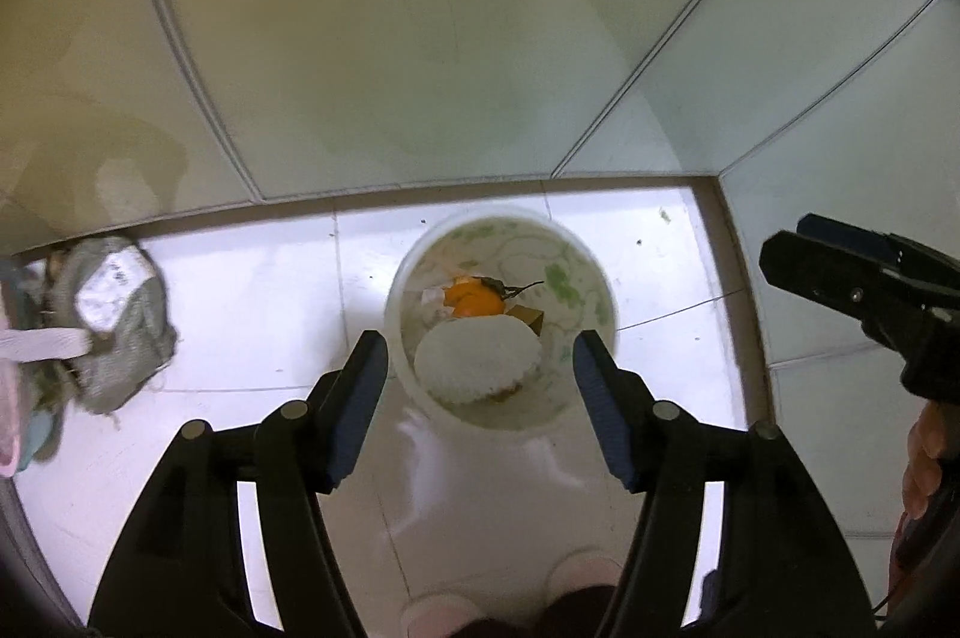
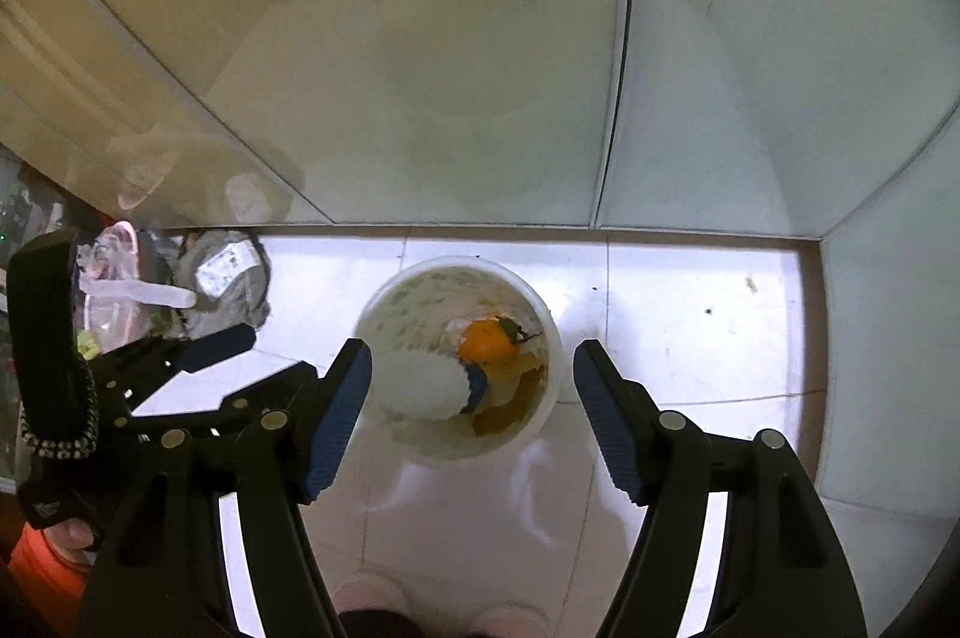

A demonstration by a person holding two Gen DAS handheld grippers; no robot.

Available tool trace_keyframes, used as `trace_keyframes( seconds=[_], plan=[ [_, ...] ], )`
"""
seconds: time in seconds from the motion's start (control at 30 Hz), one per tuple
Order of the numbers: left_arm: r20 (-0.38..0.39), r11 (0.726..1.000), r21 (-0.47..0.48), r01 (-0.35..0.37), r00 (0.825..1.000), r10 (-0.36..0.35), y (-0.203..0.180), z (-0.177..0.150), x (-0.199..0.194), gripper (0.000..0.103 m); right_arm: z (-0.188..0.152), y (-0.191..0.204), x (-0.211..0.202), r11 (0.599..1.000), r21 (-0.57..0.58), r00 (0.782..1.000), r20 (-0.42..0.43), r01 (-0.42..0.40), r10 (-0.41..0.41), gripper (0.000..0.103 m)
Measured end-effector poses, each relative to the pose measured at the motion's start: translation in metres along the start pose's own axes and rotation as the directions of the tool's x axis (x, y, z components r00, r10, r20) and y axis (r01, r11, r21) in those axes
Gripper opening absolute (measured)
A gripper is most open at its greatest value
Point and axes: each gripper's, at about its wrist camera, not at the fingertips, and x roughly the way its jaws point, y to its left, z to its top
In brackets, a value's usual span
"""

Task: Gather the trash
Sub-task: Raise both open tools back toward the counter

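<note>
White trash bucket point(image 1: 501, 320) stands upright on the pale tiled floor point(image 1: 252, 302), close to the glass wall point(image 1: 390, 38) behind it. Inside: a white foam fruit net point(image 1: 477, 359) on the near side, an orange fruit with stem point(image 1: 474, 299) behind it, some brownish scraps and paper around them. In the right wrist view the same bucket point(image 2: 459, 356) shows the net point(image 2: 420, 386) at left and the orange point(image 2: 487, 341) at right, with something blue just beside the net; cannot tell what it is.

Left tongs point(image 1: 480, 386) hang above the bucket, open, nothing between the pads. Right tongs point(image 2: 474, 386) also above the bucket, open and empty. Right tongs visible at the right edge of the left view point(image 1: 852, 278); left tongs at the left of the right view point(image 2: 198, 362).

Left of the bucket, well apart, a grey crumpled cloth point(image 1: 120, 326) lies on the floor by the wall. Person's pale slippers point(image 1: 438, 611) at the near edge.
</note>
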Motion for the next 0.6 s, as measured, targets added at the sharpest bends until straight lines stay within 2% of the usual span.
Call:
trace_keyframes(
  seconds=[0.17,0.3,0.43,0.6],
  plan=[
    [0.011,1.0,-0.007,0.001,1.0,-0.001,-0.013,0.014,-0.087,0.063,0.019,0.021,-0.08,1.0,-0.004,1.0,-0.003,0.019,-0.019,0.066],
    [0.044,1.0,0.005,-0.007,0.999,0.007,-0.032,0.035,-0.179,0.063,0.042,0.038,-0.153,1.0,0.003,1.0,0.016,0.021,-0.021,0.066],
    [0.105,1.0,0.017,-0.003,0.994,0.001,-0.054,0.065,-0.274,0.063,0.072,0.059,-0.237,0.999,0.0,0.996,0.08,0.037,-0.037,0.066],
    [0.229,0.999,0.032,-0.007,0.973,-0.001,-0.079,0.105,-0.394,0.063,0.101,0.08,-0.349,0.999,0.018,0.979,0.199,0.032,-0.035,0.066]
  ],
)
